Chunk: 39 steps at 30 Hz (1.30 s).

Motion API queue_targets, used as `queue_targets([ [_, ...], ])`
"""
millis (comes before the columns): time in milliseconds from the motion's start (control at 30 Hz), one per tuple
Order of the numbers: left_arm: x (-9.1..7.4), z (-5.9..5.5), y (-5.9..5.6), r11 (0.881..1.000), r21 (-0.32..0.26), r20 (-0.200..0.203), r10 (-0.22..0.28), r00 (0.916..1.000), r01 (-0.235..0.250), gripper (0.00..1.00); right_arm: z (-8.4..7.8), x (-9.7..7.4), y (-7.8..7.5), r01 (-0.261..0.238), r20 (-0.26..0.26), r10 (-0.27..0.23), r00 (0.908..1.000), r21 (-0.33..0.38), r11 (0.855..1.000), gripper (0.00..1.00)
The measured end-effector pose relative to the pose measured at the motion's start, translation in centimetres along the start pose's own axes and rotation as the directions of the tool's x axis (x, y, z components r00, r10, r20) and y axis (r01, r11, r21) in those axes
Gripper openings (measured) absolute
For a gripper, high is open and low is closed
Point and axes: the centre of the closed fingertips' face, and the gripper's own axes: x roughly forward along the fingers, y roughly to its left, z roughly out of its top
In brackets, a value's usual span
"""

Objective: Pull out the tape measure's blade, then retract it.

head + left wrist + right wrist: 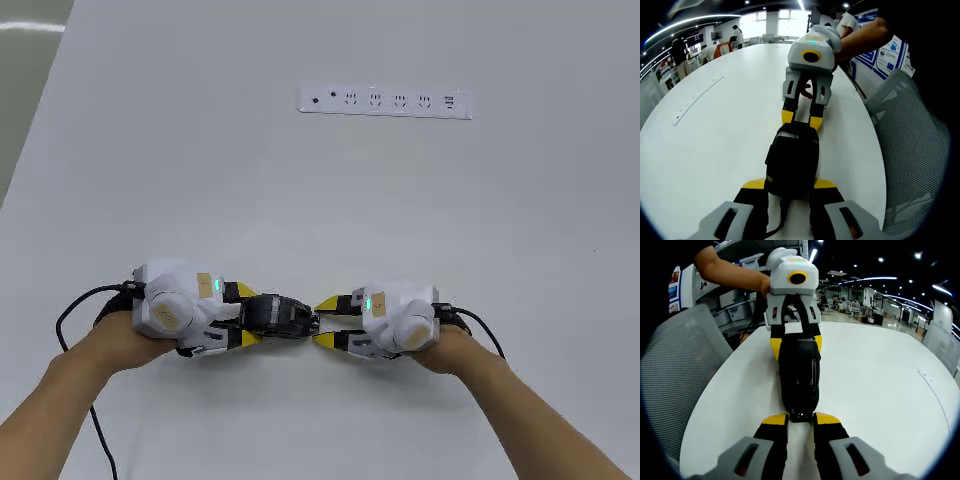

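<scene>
The black tape measure is held just above the white table, with my left gripper shut on the sides of its case. From the right, my right gripper meets the case's front end. Its yellow fingertips close on either side of the blade's hook. No length of blade shows between the case and the hook. The two grippers face each other, tip to tip, near the table's front edge. In the left gripper view the right gripper sits straight ahead, and in the right gripper view the left gripper does.
A white power strip lies flat on the table well beyond the grippers. A black cable trails off the left gripper. A mesh chair stands beside the table, and people and desks are far off in the room.
</scene>
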Motion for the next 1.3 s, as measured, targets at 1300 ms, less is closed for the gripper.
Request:
queue_targets([
  [1300, -0.31, -0.12, -0.08, 1.000, -0.014, 0.018, -0.009, 0.9998, 0.010, 0.27, 0.06, -0.23, -0.10, -0.013, -0.042, 0.014, 0.9990, 0.013, 1.000, 0.10],
])
